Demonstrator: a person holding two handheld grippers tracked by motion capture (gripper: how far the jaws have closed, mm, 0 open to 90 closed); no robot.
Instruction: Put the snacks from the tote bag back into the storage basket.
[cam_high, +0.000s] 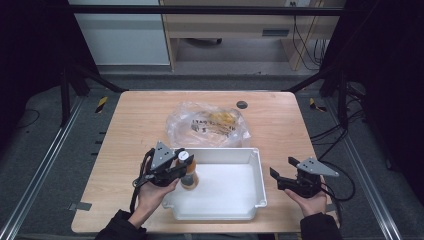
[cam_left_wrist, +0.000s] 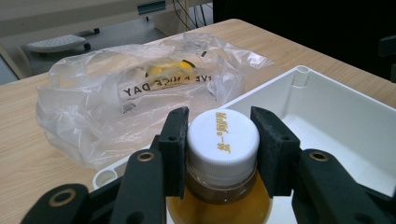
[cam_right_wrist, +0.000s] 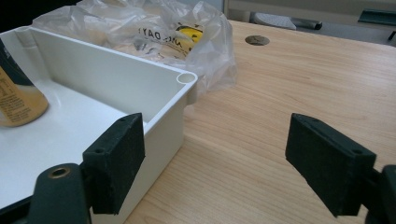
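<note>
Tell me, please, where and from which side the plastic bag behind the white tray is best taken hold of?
Probably the bunched, raised folds at the top of the plastic bag, pinched from above by the free right gripper, whose jaws stand open beside the white tray. The bag lies slumped and flat on the table, so a side approach would likely just push it.

A crumpled clear plastic bag (cam_high: 207, 125) lies on the wooden table (cam_high: 135, 125).
</note>
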